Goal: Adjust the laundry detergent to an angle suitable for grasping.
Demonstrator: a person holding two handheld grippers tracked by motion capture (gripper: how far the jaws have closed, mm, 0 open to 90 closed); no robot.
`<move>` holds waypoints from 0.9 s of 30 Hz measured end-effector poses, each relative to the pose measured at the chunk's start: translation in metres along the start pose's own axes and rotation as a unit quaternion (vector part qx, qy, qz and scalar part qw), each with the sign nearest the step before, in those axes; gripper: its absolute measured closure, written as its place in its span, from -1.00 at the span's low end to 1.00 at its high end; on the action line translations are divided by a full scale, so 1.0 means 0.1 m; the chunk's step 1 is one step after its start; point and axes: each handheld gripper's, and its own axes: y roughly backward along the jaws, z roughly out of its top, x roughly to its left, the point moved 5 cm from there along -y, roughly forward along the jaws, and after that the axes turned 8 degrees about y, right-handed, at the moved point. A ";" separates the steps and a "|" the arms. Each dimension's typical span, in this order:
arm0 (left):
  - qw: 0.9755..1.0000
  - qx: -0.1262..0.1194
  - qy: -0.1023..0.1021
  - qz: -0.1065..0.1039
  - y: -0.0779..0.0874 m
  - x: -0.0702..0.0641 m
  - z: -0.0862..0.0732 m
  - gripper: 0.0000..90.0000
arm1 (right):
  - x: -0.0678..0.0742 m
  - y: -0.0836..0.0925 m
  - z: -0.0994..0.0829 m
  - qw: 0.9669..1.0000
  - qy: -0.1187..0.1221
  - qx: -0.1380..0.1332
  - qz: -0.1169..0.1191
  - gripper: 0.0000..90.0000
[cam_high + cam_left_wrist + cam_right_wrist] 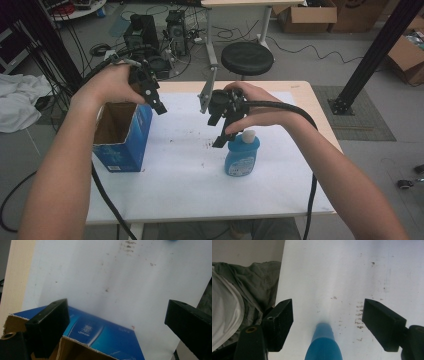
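Observation:
An open-topped blue cardboard box stands at the left of the white-covered table. My left gripper hovers over the box's far right corner, jaws wide open. In the left gripper view the box lies below and between the empty jaws of the left gripper. A blue bottle with a white cap stands right of centre. My right gripper hangs just left of its top. In the right gripper view the bottle rises between the open jaws of the right gripper, touching neither.
A black round stool and computer gear with cables sit on the floor beyond the table. A white cloth lies at the far left, and a black frame post slants at the right. Small dark specks mark the table sheet.

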 end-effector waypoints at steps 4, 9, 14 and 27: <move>1.000 -0.001 0.000 0.001 0.01 -0.01 0.00 -0.86 | 0.01 -0.01 -0.01 1.000 0.001 0.000 0.000 -0.44; 1.000 0.000 -0.001 0.001 0.01 -0.01 0.02 -0.86 | 0.02 0.02 -0.02 1.000 0.005 -0.005 -0.001 -0.44; 1.000 0.001 0.001 0.003 0.02 -0.02 0.03 -0.86 | 0.02 0.03 -0.02 1.000 0.008 -0.010 -0.001 -0.44; 1.000 0.003 0.001 0.005 0.03 -0.03 0.02 -0.85 | 0.02 0.07 -0.03 1.000 0.011 -0.018 -0.003 -0.45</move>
